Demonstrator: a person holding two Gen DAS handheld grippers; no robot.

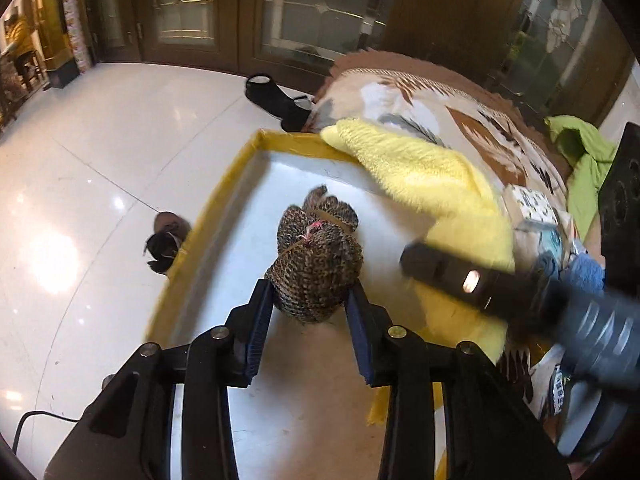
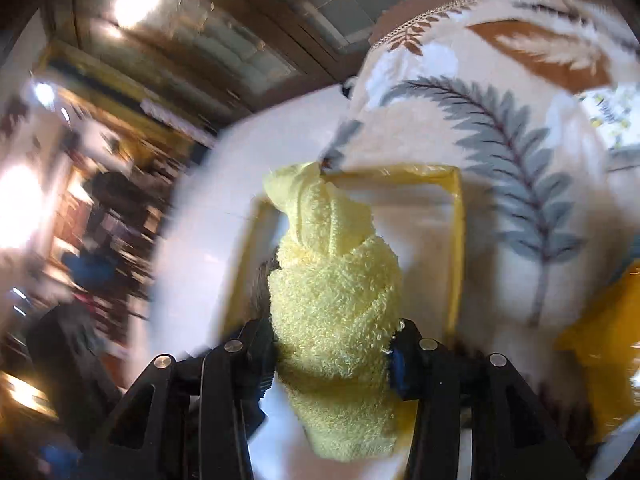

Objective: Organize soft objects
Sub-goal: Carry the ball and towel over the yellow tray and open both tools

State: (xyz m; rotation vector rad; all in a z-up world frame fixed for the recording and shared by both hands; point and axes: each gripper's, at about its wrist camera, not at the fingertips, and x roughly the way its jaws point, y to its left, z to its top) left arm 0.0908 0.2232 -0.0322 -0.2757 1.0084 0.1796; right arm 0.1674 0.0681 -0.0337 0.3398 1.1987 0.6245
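Left wrist view: the left hand-held gripper is clamped on a speckled brown knitted bundle above the yellow-rimmed tray; no writing is legible.

Right wrist view, blurred: the right hand-held gripper pinches a fluffy yellow towel over the same tray.

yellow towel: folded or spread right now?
Neither: bunched. The right gripper pinches the yellow towel into a gathered roll; in the left wrist view it drapes loosely over the yellow-rimmed tray.
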